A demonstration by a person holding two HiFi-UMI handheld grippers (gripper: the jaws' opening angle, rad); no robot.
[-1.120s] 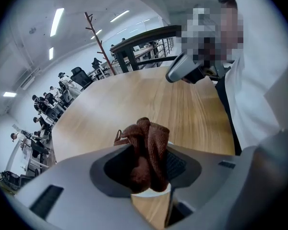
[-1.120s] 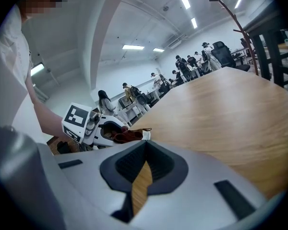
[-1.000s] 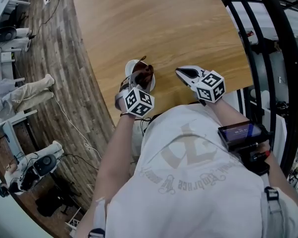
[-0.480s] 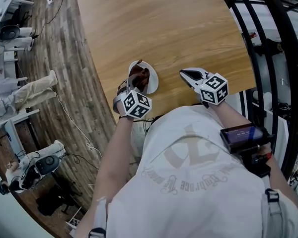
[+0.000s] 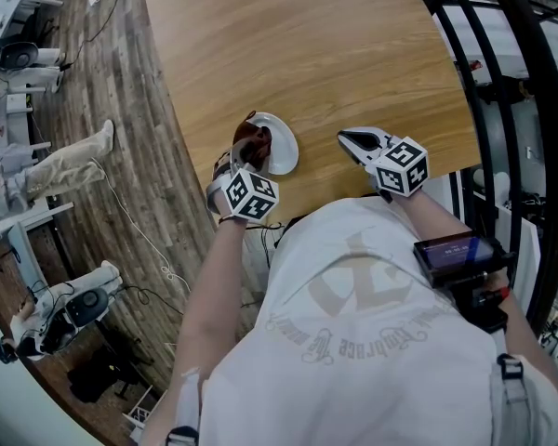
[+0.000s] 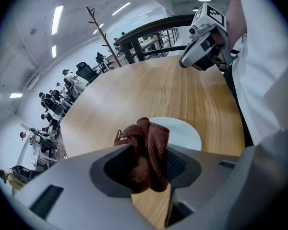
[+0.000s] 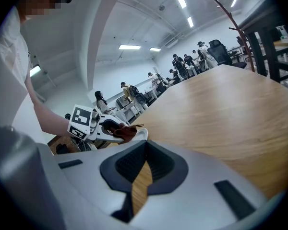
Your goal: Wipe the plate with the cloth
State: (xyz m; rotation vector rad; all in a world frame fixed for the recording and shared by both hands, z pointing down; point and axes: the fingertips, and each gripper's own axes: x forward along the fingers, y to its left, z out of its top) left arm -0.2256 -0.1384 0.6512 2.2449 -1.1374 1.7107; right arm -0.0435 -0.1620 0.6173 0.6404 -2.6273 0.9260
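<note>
A white plate (image 5: 281, 147) lies on the wooden table (image 5: 307, 45) close to its curved near edge. My left gripper (image 5: 246, 158) is shut on a bunched brown cloth (image 5: 251, 143), which rests over the plate's left part. In the left gripper view the cloth (image 6: 147, 150) fills the gap between the jaws and the plate (image 6: 185, 133) shows just behind it. My right gripper (image 5: 348, 139) hovers to the right of the plate, apart from it, shut with nothing held. In the right gripper view the plate (image 7: 138, 134) sits ahead to the left, and the right gripper (image 7: 144, 158) shows only table between its pads.
The table's curved edge (image 5: 191, 170) drops to a plank floor with cables on the left. A black metal frame (image 5: 502, 82) stands at the right. Bare tabletop stretches beyond the plate. People and desks sit far off in the room.
My left gripper has dragged the cloth across the plate from its right part towards its left rim. The right gripper has barely moved.
</note>
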